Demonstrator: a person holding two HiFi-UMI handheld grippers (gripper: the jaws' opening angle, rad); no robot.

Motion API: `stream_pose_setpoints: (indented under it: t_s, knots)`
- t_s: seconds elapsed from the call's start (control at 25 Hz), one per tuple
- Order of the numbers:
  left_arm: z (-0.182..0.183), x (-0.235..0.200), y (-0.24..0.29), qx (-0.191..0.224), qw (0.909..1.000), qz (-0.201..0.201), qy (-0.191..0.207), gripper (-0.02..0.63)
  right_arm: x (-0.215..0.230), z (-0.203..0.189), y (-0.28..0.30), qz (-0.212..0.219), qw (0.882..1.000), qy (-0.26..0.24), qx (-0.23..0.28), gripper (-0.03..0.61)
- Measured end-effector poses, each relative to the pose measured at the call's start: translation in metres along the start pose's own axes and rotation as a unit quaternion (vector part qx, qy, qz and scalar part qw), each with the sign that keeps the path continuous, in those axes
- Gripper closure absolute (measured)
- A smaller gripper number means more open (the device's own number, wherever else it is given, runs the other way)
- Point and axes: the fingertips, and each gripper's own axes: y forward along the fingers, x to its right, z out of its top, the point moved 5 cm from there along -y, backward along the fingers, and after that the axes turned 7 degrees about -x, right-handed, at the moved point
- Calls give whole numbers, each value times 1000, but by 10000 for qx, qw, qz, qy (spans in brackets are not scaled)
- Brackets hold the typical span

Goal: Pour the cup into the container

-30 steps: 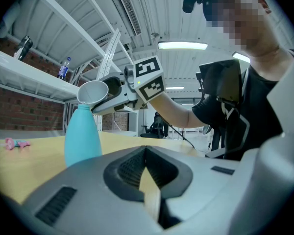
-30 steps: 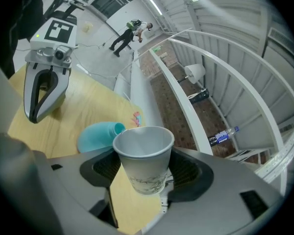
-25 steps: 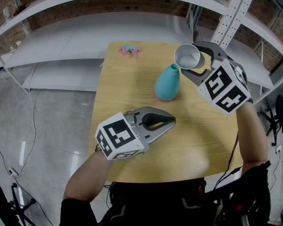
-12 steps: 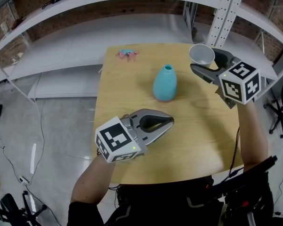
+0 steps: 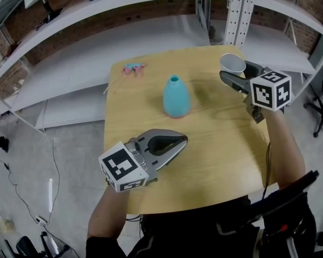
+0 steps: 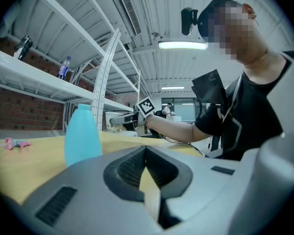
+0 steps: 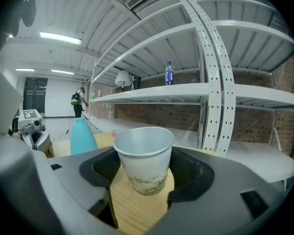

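My right tongs (image 5: pixel 236 74) stand wide but are not empty; they are closed round the paper cup (image 7: pixel 143 158), whose lower body sits upright in the hollow between the jaws, lifted clear of the wood; in the head view that puts the cup at the upper right of the frame, over the far right corner of the table (image 5: pixel 215 144). My left tongs (image 5: pixel 182 140) are closed tip to tip with nothing between them, low and left of centre over the tabletop.

The cup reads to me as light and thin-walled; I judge it would buckle under a hard squeeze and slip under a slack one, so this hold around the body below the rolled rim seems right; I cannot tell what is inside it.

The teal container (image 5: pixel 176 97) stands upright in the upper middle of the frame, well apart from the cup; its mouth is narrow and its body looks light, so I expect it could tip if nudged. A small pink item (image 5: pixel 133 67) lies at the table's upper left.
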Motion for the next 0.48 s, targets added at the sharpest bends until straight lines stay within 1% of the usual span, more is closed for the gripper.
stream_pose_setpoints:
  t_s: [0.24,0.48]
  knots:
    - [1,0,0,-32,10000,2,7,612,19,-25,5,-92,9984,549,25,267]
    - [1,2,1,-43,10000,7,37,612,23,-40,12,44,9980,631,-66,267]
